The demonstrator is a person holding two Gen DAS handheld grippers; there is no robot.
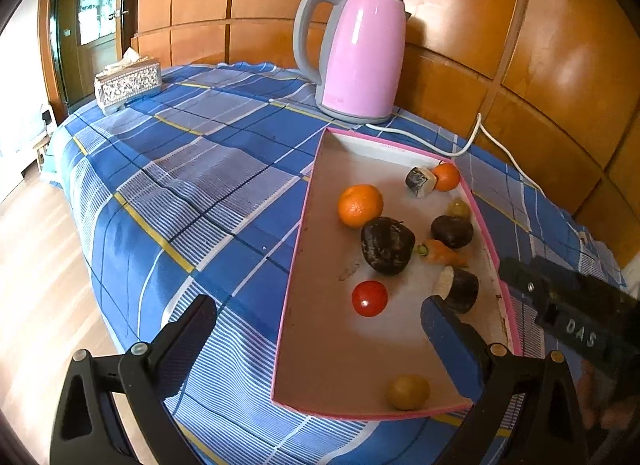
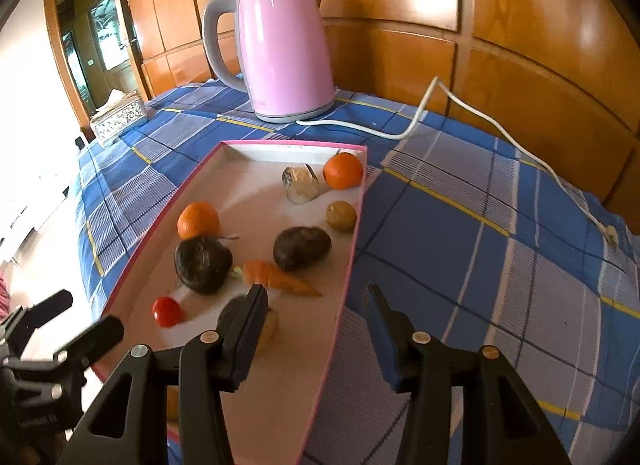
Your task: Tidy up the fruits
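Note:
A pink-rimmed shallow box [image 1: 304, 225] [image 2: 352, 233] lies on the blue checked cloth. It holds two oranges [image 1: 360, 205] [image 1: 446, 176], a red tomato [image 1: 369, 298], a carrot [image 1: 444, 253], two dark round fruits [image 1: 387, 245] [image 1: 452, 231], cut dark pieces [image 1: 460, 289] [image 1: 419, 181] and small yellowish fruits [image 1: 407, 391]. My left gripper [image 1: 320, 317] is open, straddling the box's near left wall. My right gripper [image 2: 318, 301] is open over the box's right wall, its left finger [image 2: 248, 329] just above a cut piece.
A pink kettle [image 1: 356, 53] [image 2: 280, 49] stands behind the box, its white cord [image 2: 460, 105] trailing right across the cloth. A patterned tissue box [image 1: 128, 83] sits at the far left. Wooden panelling [image 1: 520, 25] backs the table. The floor [image 1: 36, 265] lies left.

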